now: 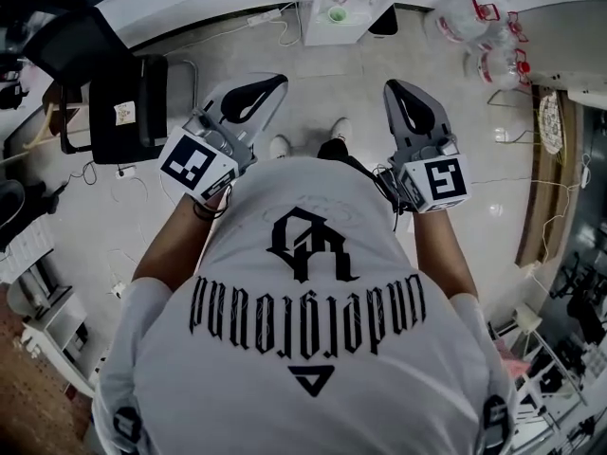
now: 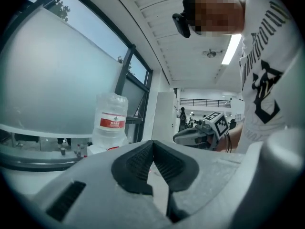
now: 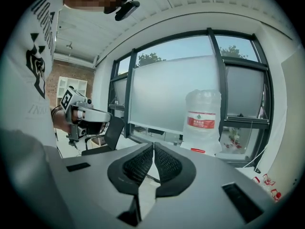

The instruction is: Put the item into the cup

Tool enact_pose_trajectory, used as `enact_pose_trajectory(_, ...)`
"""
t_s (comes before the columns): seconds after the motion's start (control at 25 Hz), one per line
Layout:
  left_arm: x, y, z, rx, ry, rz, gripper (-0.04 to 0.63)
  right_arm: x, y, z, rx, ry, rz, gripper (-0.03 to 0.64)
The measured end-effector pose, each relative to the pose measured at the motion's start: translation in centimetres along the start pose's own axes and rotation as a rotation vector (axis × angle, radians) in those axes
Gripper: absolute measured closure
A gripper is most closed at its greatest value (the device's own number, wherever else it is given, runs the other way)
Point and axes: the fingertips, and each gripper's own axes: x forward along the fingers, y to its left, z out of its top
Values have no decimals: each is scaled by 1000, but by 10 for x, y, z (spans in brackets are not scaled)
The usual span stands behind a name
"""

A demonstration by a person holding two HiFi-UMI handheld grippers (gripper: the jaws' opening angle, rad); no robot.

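Observation:
I see no item and no cup that I can tell as the task's own in any view. A person in a white printed shirt [image 1: 303, 349] stands on a pale floor and holds both grippers out at chest height. My left gripper [image 1: 272, 85] is shut, its black pads [image 2: 138, 163] meeting at the tip with nothing between them. My right gripper [image 1: 394, 88] is also shut and empty, pads [image 3: 167, 168] pressed together. Each gripper shows in the other's view: the right gripper [image 2: 202, 131] and the left gripper [image 3: 85, 118], both level and pointing forward.
A black office chair [image 1: 128, 107] stands to the left. A white cabinet [image 1: 351, 3] with a small green object [image 1: 337, 13] on it is straight ahead. Several empty water jugs [image 1: 479, 27] lie at the far right. A large water bottle [image 3: 202, 118] stands by the windows.

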Motion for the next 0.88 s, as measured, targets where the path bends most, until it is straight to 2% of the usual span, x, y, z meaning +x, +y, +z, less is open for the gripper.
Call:
enact_pose_trajectory(0.16,-15,-4,-3,-6,-1,-24,581,-8,15,-1,14,5,-30,597)
enact_pose_trajectory(0.36,-23,-12,-1,-10,-9,-23,581,-19,22,5,0,-1,-24,597)
enact_pose_trajectory(0.88,-7,-73,-1,4,-13,66,581,-88,2,-6,-27,-23,50,597)
